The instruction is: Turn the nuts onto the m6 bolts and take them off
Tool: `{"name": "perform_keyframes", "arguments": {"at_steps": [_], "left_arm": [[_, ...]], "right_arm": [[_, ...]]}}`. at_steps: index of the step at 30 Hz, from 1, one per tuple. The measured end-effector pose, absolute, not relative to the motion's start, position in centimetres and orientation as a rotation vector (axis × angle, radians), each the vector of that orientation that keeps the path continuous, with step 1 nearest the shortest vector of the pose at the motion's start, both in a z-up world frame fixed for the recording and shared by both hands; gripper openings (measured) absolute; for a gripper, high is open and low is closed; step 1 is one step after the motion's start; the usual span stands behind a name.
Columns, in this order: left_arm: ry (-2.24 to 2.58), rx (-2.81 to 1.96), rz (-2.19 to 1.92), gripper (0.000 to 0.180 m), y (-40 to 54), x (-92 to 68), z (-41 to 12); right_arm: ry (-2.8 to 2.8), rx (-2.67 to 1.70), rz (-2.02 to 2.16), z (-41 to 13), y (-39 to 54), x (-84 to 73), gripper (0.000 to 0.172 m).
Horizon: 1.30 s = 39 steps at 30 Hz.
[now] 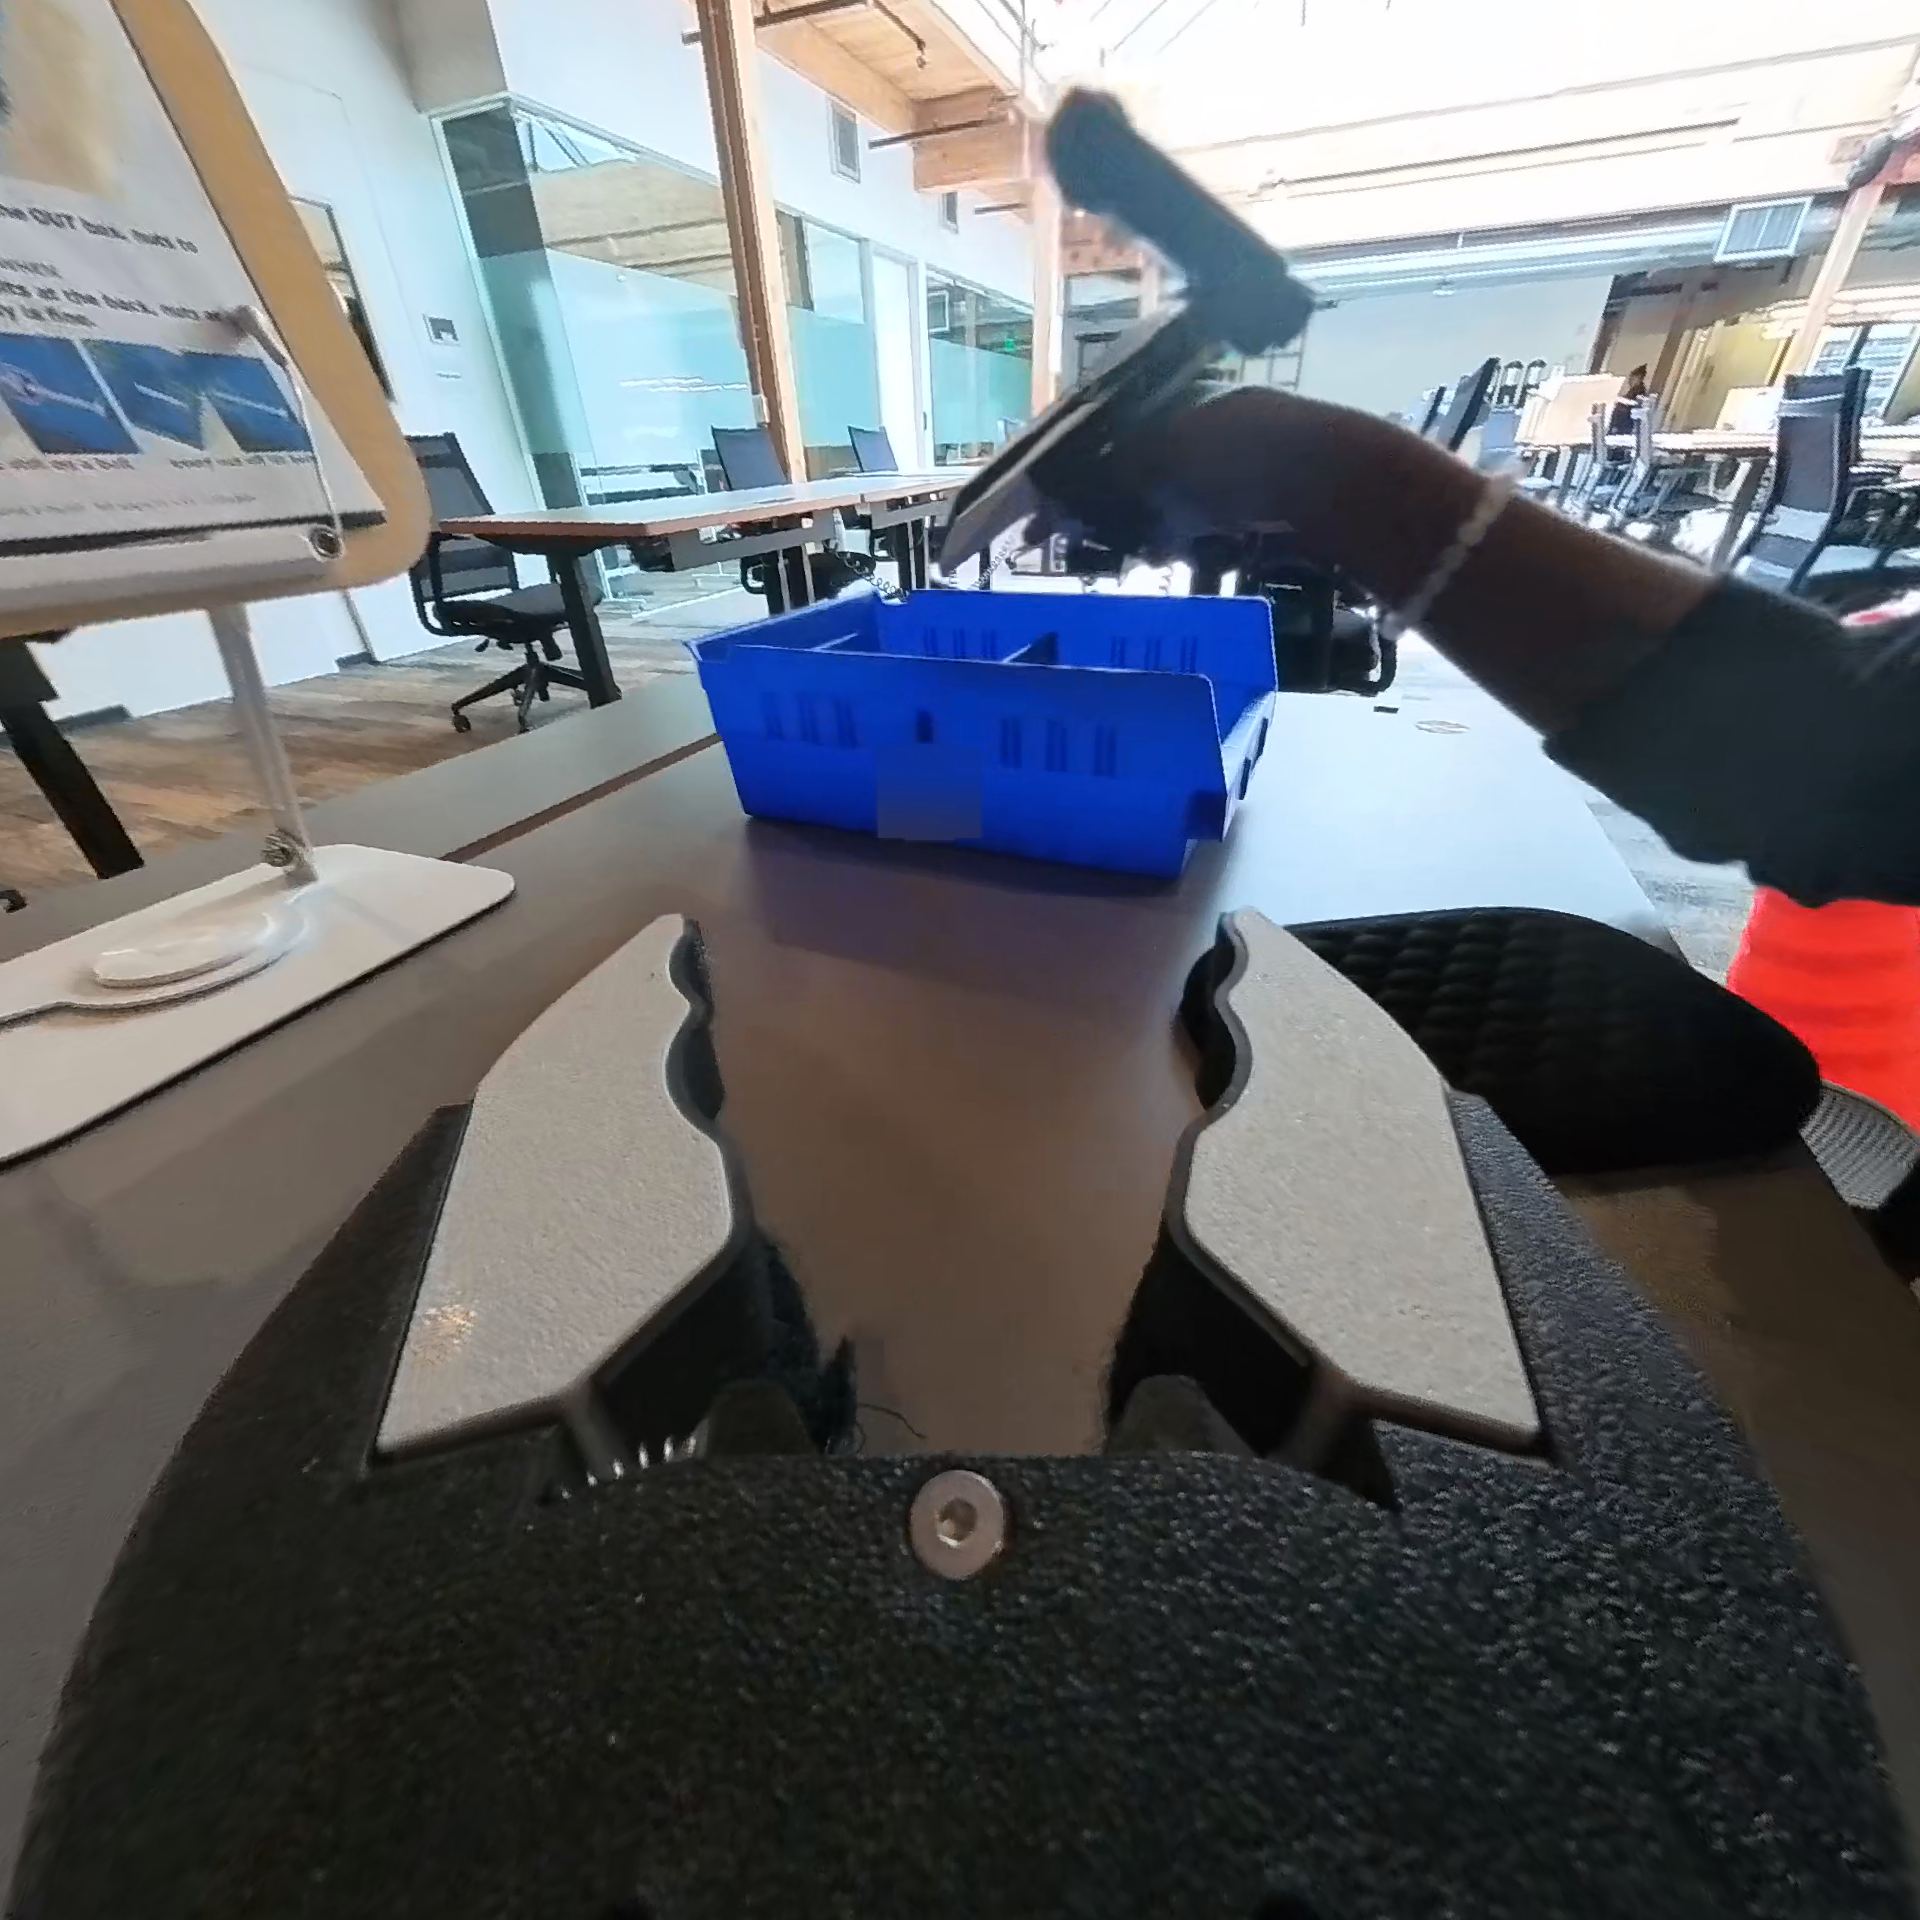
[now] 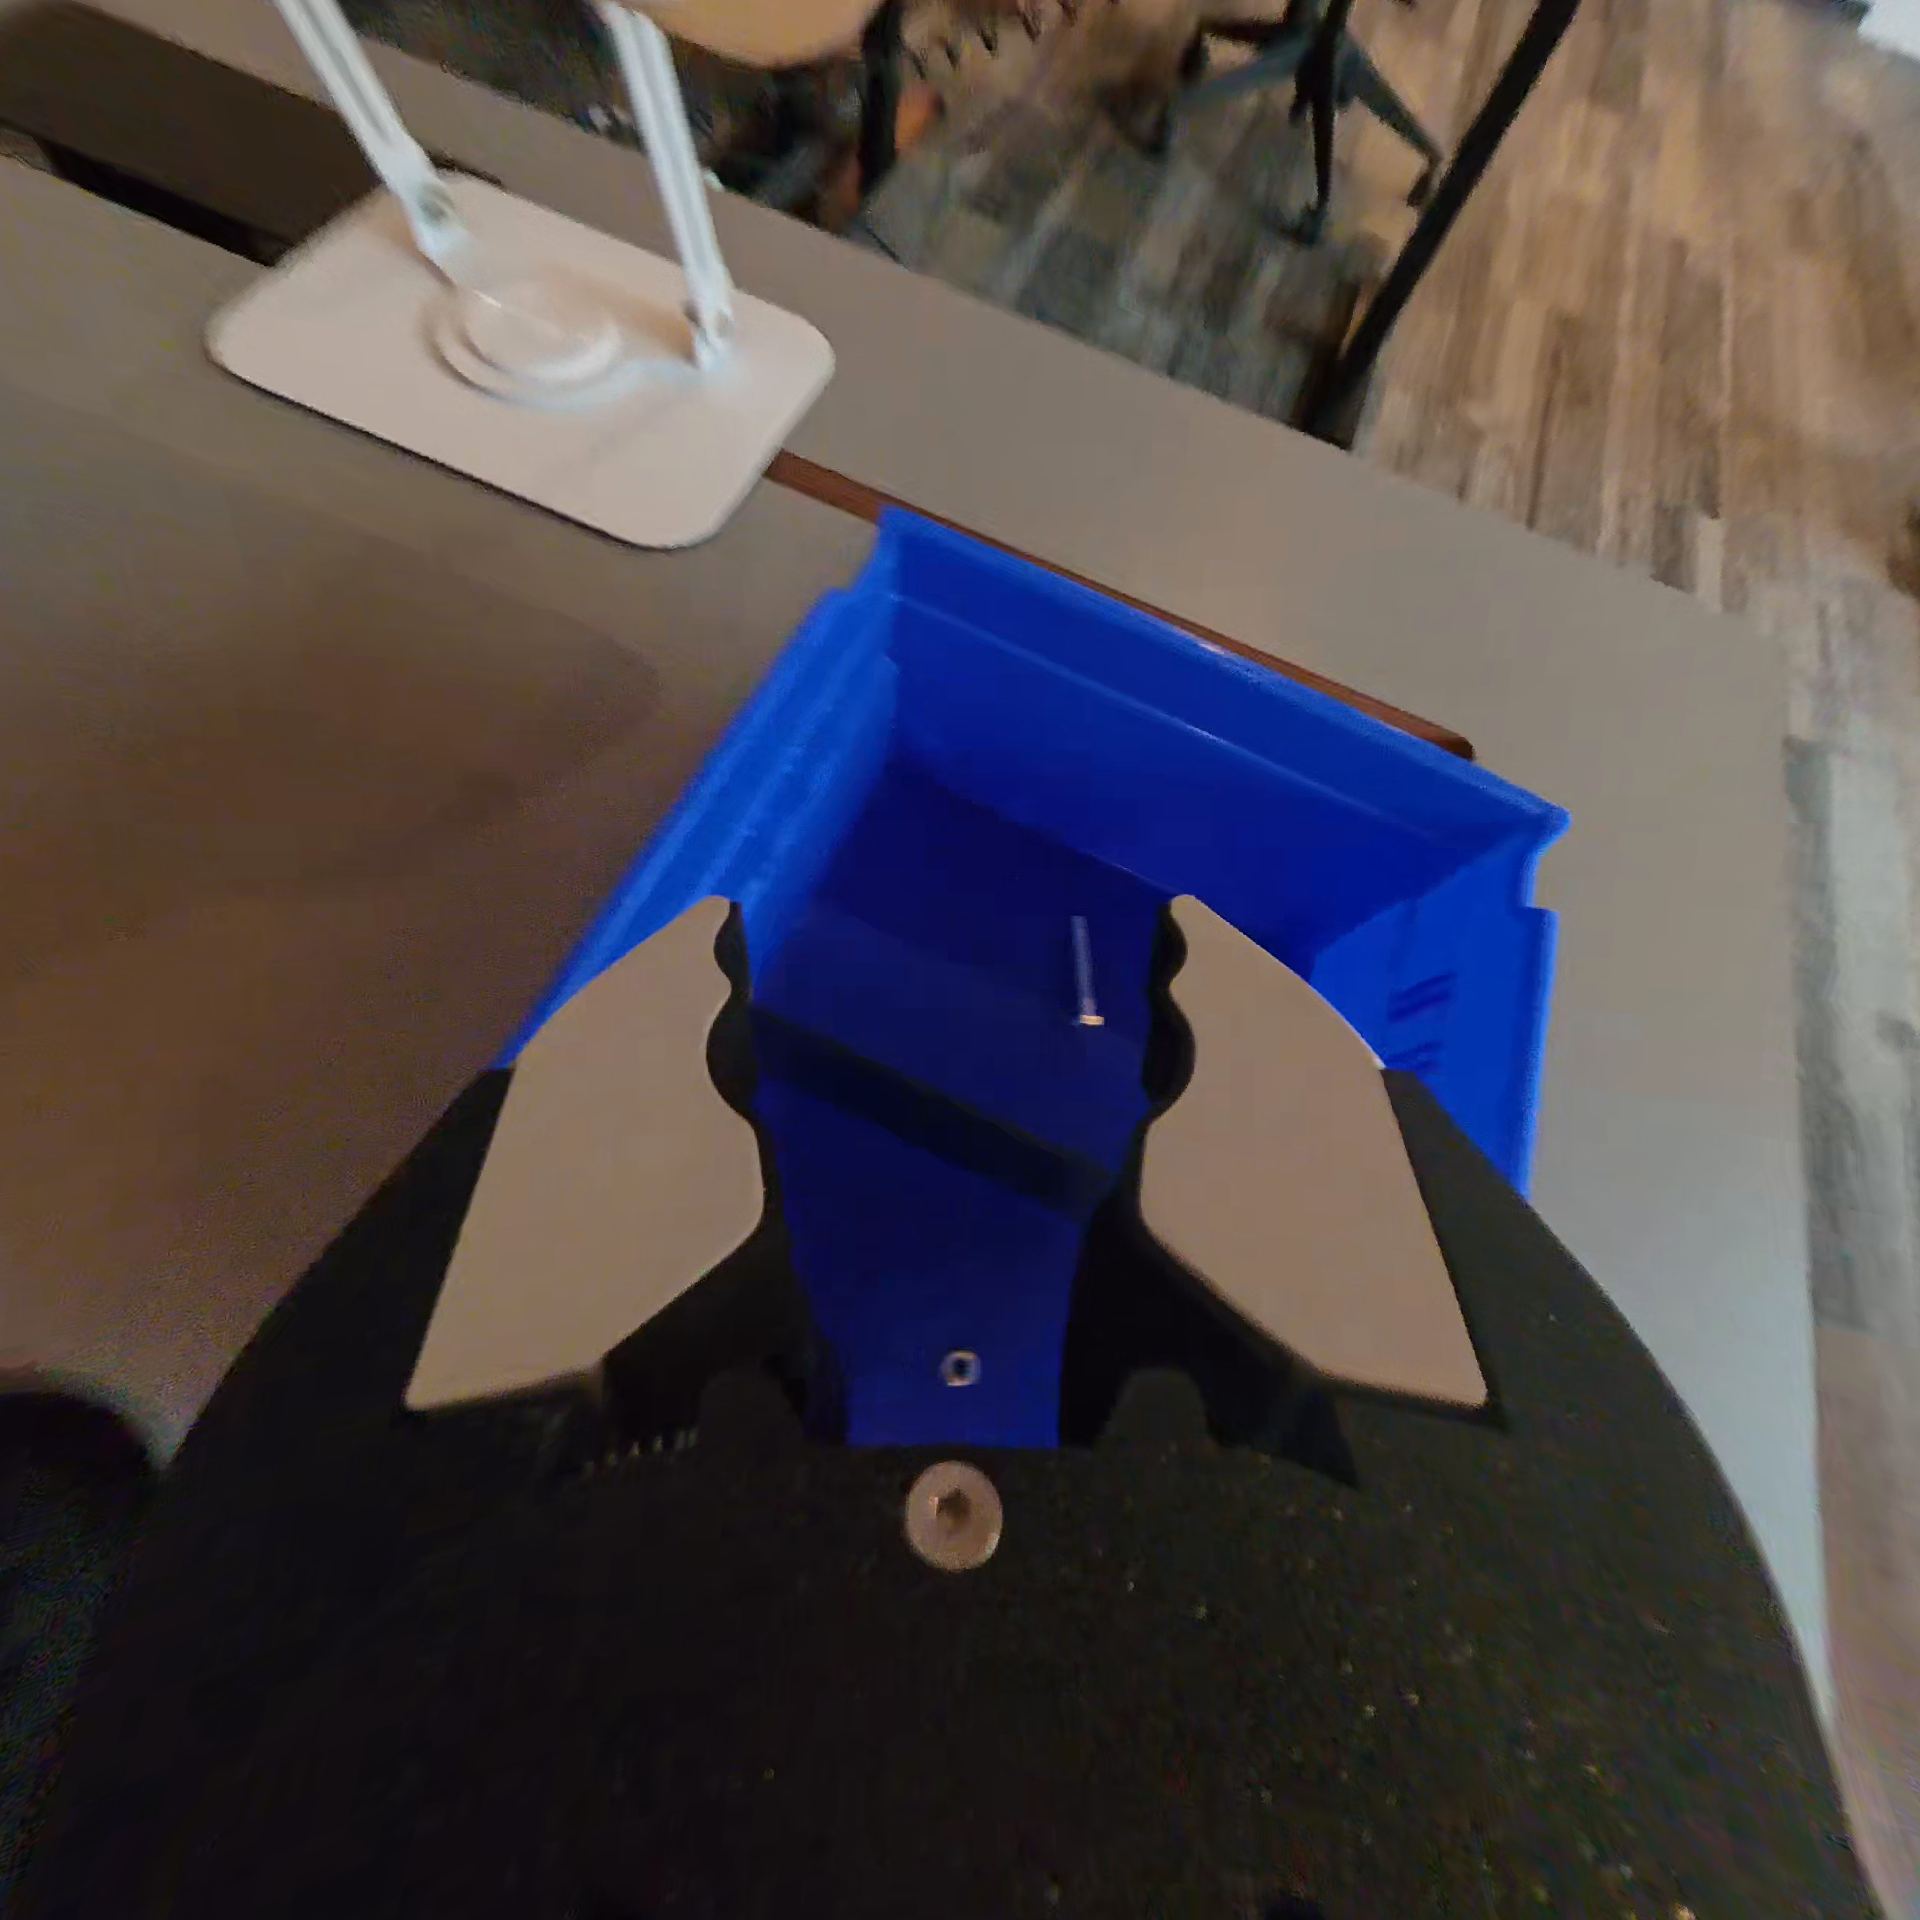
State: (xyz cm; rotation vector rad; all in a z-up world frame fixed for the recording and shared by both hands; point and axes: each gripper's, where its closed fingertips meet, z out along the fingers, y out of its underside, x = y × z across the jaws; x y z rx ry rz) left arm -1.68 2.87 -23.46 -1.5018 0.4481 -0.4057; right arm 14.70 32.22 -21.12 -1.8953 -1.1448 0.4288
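Our right gripper (image 2: pixel 951 925) hangs over the blue bin (image 2: pixel 1143 717) with its fingers spread wide and nothing between the pads. Through that gap we see a bolt (image 2: pixel 1083 971) lying flat on the floor of one compartment, close to the right-hand finger but not touching it. A low divider crosses the bin nearer to us, and a single nut (image 2: pixel 958 1368) rests on the floor on the near side of it, in a separate compartment.

Our left gripper (image 1: pixel 956 935) is held low above the table (image 1: pixel 520 1018), short of the bin, and is likewise spread and empty.

We judge that both parts lie apart in the bin, with neither gripper yet closed on one. The next move calls for lowering the right fingers on either side of the bolt's shank and closing across it, then bringing the left gripper in for the nut.

The bolt is a slim, bright metal rod with a small head. It will roll readily on smooth plastic. The nut is small and low. The bin is rigid moulded plastic with slotted walls. The finger faces are matt grey with scalloped black pads; the gripper bodies are coarse black. A white stand (image 2: pixel 540 416) sits just beside the bin.
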Motion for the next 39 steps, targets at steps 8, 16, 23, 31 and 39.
{"name": "perform_keyframes", "arguments": {"at_steps": [8, 16, 23, 31, 39], "left_arm": [[0.402, -1.534, -0.267, 0.075, 2.2, -4.2, -21.9], [0.499, -1.669, -0.061, 0.076, -4.0, -10.0, -19.0], [0.242, -1.919, 0.080, 0.074, -10.3, -22.7, -17.0], [-0.073, -2.217, 0.256, 0.065, -10.3, -37.4, -23.5], [-0.360, -2.350, 0.136, 0.047, -8.9, -42.4, -30.1]], "right_arm": [[-1.152, -1.665, 0.607, -17.8, 21.6, 12.5, 0.088], [-1.277, -1.470, 0.671, -19.1, 13.9, 9.4, 0.087], [-1.302, -1.486, 0.666, -21.2, 12.6, 8.4, 0.084], [-1.312, -1.506, 0.633, -21.1, 12.4, 9.0, 0.082], [-1.278, -1.480, 0.587, -19.1, 11.8, 10.0, 0.080]]}}
